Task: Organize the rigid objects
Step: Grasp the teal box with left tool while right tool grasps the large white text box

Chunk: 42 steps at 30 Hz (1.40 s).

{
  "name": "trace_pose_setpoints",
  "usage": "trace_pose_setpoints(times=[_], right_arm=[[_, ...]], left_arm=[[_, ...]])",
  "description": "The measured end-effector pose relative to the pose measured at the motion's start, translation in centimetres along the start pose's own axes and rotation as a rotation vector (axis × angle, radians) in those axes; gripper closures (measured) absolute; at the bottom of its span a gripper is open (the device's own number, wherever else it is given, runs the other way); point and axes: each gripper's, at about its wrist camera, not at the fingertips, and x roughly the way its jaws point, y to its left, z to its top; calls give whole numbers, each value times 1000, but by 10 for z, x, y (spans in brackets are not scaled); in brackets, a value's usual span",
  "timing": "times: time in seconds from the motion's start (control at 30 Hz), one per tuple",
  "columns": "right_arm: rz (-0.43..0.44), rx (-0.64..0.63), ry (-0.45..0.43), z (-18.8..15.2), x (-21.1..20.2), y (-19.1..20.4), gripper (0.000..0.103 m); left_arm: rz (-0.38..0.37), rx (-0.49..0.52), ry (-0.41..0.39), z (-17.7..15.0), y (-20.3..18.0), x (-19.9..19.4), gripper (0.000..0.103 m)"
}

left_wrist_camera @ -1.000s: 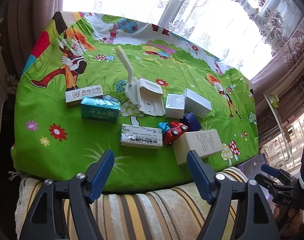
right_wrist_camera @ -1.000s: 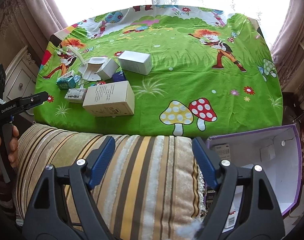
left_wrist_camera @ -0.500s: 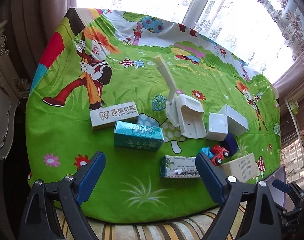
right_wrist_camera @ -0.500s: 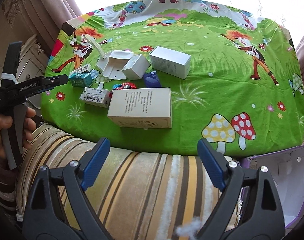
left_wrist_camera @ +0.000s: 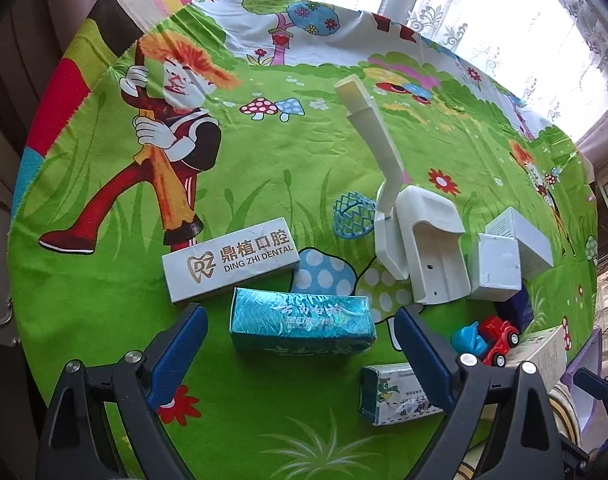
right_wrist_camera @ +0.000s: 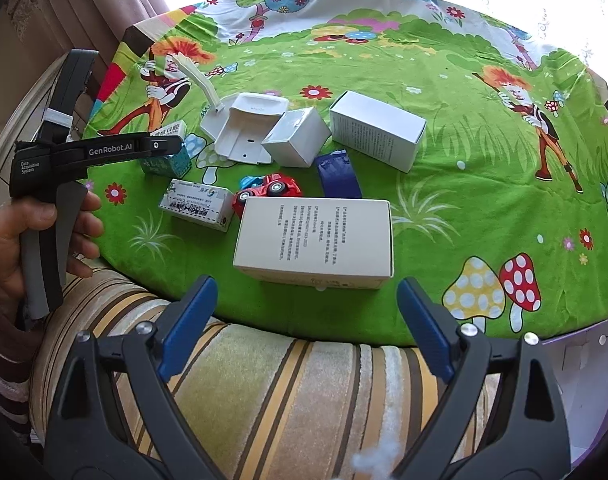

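Observation:
On the green cartoon tablecloth (left_wrist_camera: 104,300) lie several boxes and toys. My left gripper (left_wrist_camera: 298,320) hovers with its jaws opening, and a teal foil box (left_wrist_camera: 302,324) lies between the fingers untouched. Beside the teal box are a white dental box (left_wrist_camera: 228,264), a green-and-white carton (left_wrist_camera: 396,396), a red toy car (left_wrist_camera: 498,336) and a white plastic holder (left_wrist_camera: 428,248). My right gripper (right_wrist_camera: 306,292) hangs at the table's near edge with its jaws opening and nothing between them. A large white box (right_wrist_camera: 316,236) lies just beyond its tips.
A striped cushion (right_wrist_camera: 264,380) runs along the near table edge. A purple-rimmed open carton (right_wrist_camera: 584,360) stands low at the right. A hand (right_wrist_camera: 8,248) holds the left tool at the table's left side. Two white boxes (right_wrist_camera: 378,132) and a dark blue block (right_wrist_camera: 338,174) lie mid-table.
Both grippers have come forward and down over the table, with their jaws wider. The left now frames the teal box. The right has neared the large white box.

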Motion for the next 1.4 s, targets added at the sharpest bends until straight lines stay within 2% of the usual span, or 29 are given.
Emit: trace_pose_setpoints(times=[0.17,0.23,0.3,0.37,0.7,0.97,1.1,1.2,1.4], right_arm=[[-8,-16,14,4,8,5,8],[-11,-22,21,6,12,6,7],[-15,-22,26,7,15,8,7],[-22,-23,25,10,18,8,5],[-47,-12,14,17,24,7,2],[-95,-26,17,23,31,11,0],[-103,-4,-27,22,21,8,0],[-93,11,15,22,31,4,0],[-91,3,36,22,39,6,0]], left_arm=[[30,22,29,1,-1,15,8],[33,33,31,0,-2,17,14],[35,44,39,-1,-3,18,25],[36,46,29,-2,-3,16,29],[27,-12,-25,-15,7,-7,29],[-26,-29,-59,-23,-3,-22,29],[-39,-32,-69,-26,-6,-26,29],[-56,-40,-72,-28,-8,-28,29],[-84,-26,-78,-33,-20,-33,29]])
